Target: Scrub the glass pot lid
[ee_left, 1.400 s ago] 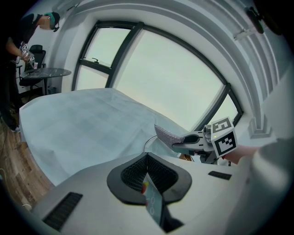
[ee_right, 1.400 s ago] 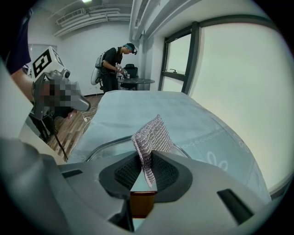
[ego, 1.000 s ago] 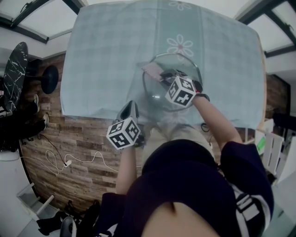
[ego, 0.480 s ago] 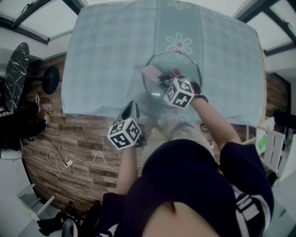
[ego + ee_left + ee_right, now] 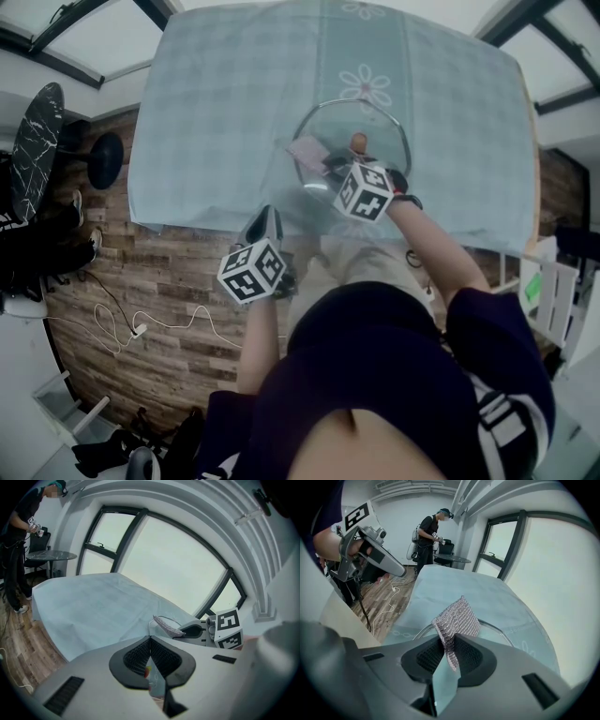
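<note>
My right gripper [image 5: 449,641] pinched a gray mesh scrub cloth [image 5: 457,618] over the glass pot lid [image 5: 375,127]. My left gripper [image 5: 150,639] had its jaws pressed together, close by the lid's rim. The lid was at the near side of the blue tablecloth [image 5: 216,112].

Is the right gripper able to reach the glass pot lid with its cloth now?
Probably yes. The right gripper, shut on the mesh cloth, hangs over the glass pot lid, and nothing seems to stand between them.
</note>
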